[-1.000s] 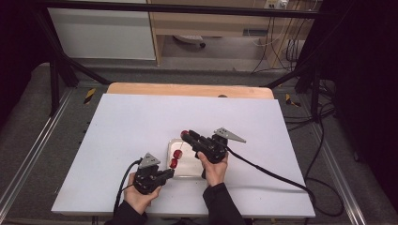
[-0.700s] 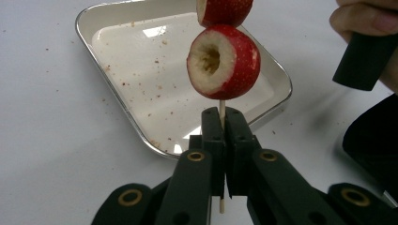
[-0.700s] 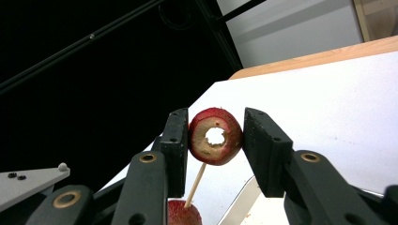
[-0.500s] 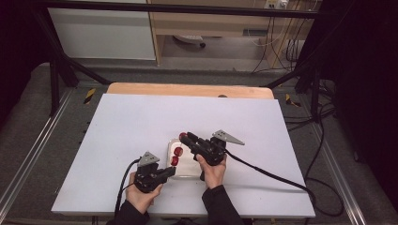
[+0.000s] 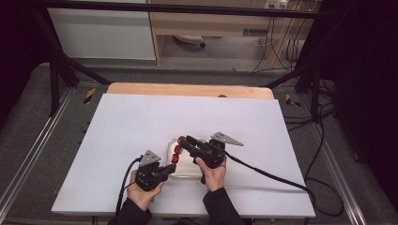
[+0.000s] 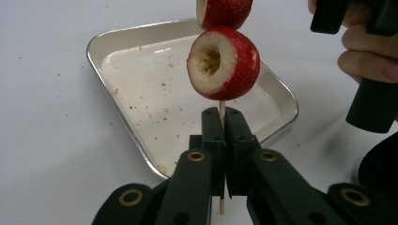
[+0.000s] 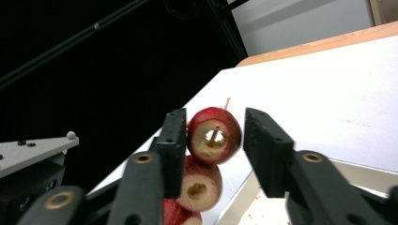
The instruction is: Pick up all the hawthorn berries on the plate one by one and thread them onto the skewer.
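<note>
My left gripper is shut on the lower end of a thin wooden skewer that stands upright over the tray. Cored red fruits are threaded on it, with another above. In the high view the red fruits line up between my left gripper and my right gripper. My right gripper straddles the top fruit. Its jaws have just been opening: the left pad is close against the fruit and the right pad stands clear of it. Two more fruits sit below it.
A shallow metal tray with red crumbs lies under the skewer, near the front middle of the white table. The hand holding the right gripper is close on the right in the left gripper view. A wooden strip borders the far edge.
Both hands and the skewer stay where they were; the high view is too small to show any difference at the jaws.
</note>
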{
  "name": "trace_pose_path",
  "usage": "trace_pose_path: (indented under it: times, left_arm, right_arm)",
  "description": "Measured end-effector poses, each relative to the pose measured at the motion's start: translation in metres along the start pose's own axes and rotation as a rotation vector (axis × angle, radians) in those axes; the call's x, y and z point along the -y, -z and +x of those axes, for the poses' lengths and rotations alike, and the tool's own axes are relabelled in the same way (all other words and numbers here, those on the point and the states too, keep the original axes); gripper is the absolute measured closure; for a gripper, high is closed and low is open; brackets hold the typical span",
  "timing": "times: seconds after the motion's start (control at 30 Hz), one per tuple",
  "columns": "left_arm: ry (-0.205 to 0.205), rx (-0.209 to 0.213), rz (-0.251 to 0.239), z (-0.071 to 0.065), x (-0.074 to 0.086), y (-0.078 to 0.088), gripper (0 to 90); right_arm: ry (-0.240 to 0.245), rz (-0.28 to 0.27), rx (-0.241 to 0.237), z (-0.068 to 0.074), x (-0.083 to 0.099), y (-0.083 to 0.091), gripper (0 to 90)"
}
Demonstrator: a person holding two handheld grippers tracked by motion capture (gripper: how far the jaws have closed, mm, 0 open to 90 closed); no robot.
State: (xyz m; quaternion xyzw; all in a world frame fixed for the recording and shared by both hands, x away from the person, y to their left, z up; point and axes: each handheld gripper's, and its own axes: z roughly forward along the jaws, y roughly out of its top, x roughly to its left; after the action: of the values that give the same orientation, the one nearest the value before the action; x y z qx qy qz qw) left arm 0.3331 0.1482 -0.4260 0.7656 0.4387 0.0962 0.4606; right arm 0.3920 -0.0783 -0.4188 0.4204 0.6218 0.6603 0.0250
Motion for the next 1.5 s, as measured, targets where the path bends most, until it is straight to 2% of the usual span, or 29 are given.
trace_pose_path:
  times: [0.13, 0.23, 0.43, 0.57, 0.67, 0.8, 0.97, 1.03, 1.37, 1.5]
  left_arm:
    - [-0.045, -0.014, 0.001, 0.006, 0.003, 0.005, 88.2]
    - [-0.072, -0.027, 0.012, 0.010, 0.005, 0.007, 88.1]
    - [-0.090, -0.023, 0.029, 0.014, 0.007, 0.008, 88.1]
    - [-0.098, -0.021, 0.035, 0.015, 0.006, 0.009, 88.1]
    - [-0.112, -0.019, 0.047, 0.016, 0.006, 0.009, 88.1]
    - [-0.117, -0.017, 0.063, 0.018, 0.006, 0.011, 88.1]
    - [-0.119, -0.012, 0.082, 0.021, 0.001, 0.012, 88.0]
    - [-0.119, -0.007, 0.087, 0.022, -0.001, 0.013, 88.0]
    - [-0.145, -0.013, 0.128, 0.025, -0.017, 0.011, 87.9]
    - [-0.154, -0.015, 0.148, 0.024, -0.024, 0.006, 87.9]
  right_arm:
    - [0.030, 0.036, 0.025, -0.002, -0.004, 0.009, 45.1]
    - [0.071, 0.087, 0.065, -0.006, -0.006, 0.018, 36.4]
    - [0.176, 0.192, 0.133, -0.020, -0.005, 0.036, 19.4]
    - [0.231, 0.247, 0.168, -0.027, -0.005, 0.047, 11.6]
    - [0.259, 0.304, 0.191, -0.034, -0.005, 0.053, 7.5]
    - [0.333, 0.380, 0.237, -0.041, -0.003, 0.063, 4.1]
    - [0.356, 0.455, 0.261, -0.050, 0.000, 0.075, 1.1]
    - [0.349, 0.481, 0.261, -0.054, 0.002, 0.080, 1.0]
    - [0.332, 0.493, 0.302, -0.074, 0.006, 0.113, 1.1]
    - [0.328, 0.484, 0.290, -0.079, 0.007, 0.125, 0.8]
